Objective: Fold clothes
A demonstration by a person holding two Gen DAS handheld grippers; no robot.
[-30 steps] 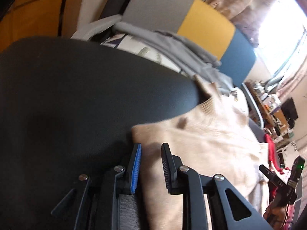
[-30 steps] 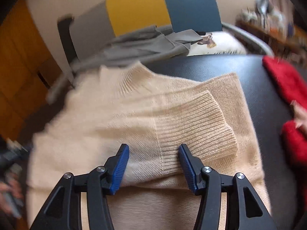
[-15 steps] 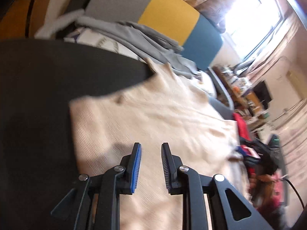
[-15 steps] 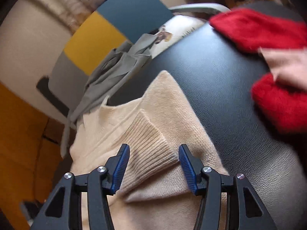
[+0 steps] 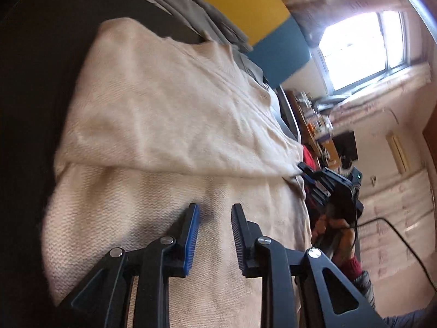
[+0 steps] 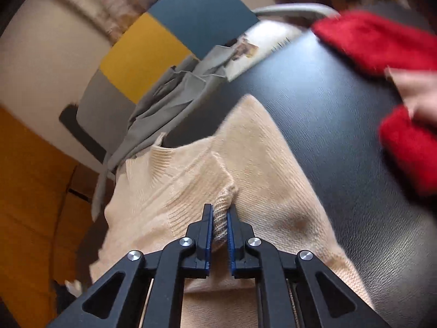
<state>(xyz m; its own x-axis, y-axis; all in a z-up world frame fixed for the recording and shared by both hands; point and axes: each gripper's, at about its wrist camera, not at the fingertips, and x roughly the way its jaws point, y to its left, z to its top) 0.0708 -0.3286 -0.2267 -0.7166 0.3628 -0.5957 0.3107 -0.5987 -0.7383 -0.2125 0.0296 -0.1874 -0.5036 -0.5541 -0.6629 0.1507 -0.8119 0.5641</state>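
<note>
sweater (image 6: 267, 199) lies flat on black surface (image 6: 341, 142), a sleeve folded over its body | my right claw (image 6: 218, 218) is clamped on the ribbed cuff (image 6: 222, 213) to carry it | my left claw (image 5: 214, 218) hovers apart above the knit, gripping nothing, free to pin

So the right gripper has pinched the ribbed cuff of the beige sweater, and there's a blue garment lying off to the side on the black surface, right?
Not quite: the garment at the side is red, not blue, as the right wrist view shows. The rest holds: the right gripper is closed on the ribbed cuff of the beige sweater, on the black surface.
</note>
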